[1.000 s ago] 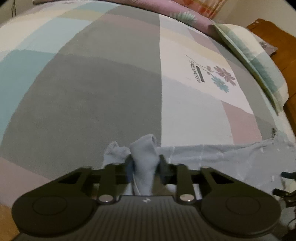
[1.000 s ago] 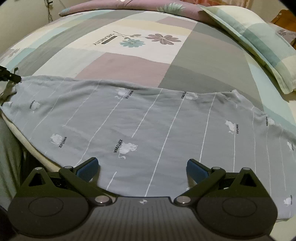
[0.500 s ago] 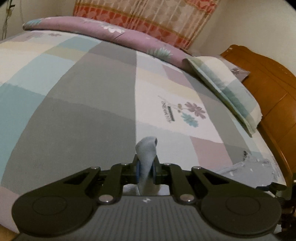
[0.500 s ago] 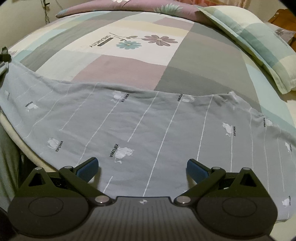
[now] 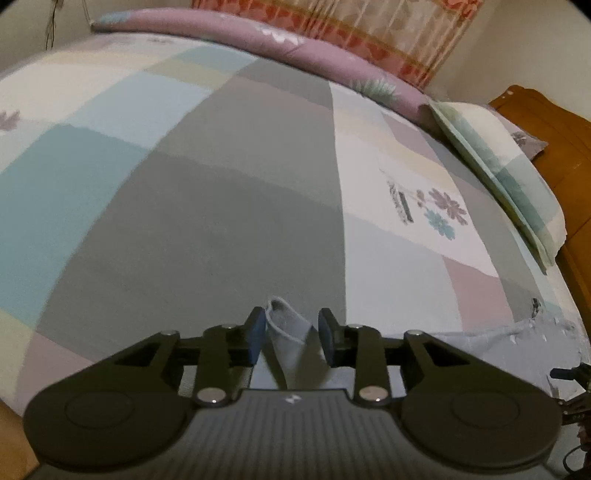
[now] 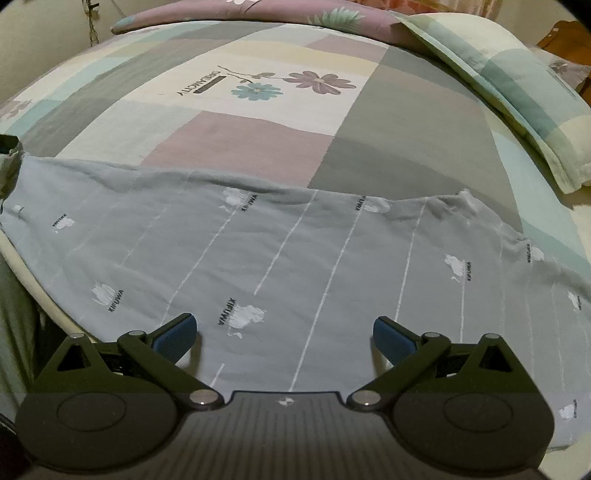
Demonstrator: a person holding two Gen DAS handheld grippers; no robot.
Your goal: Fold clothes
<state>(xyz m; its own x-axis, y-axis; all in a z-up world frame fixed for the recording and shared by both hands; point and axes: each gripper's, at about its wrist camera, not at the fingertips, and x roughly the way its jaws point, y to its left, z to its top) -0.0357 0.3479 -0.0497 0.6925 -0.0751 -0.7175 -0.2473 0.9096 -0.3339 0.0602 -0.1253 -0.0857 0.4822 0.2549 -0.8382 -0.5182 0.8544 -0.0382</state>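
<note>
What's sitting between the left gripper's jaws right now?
In the left wrist view, a bunched corner of the grey garment stands between the jaws of the left gripper. The jaws are opening, with a gap showing beside the cloth on the right.

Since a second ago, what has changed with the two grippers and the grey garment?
The left gripper had been clamped on a bunched corner of the grey garment; its jaws are now opening, and the fabric stands loose between the pads. It also tipped up, bringing the curtain into view. The right gripper stayed wide open above the spread cloth, holding nothing.
</note>
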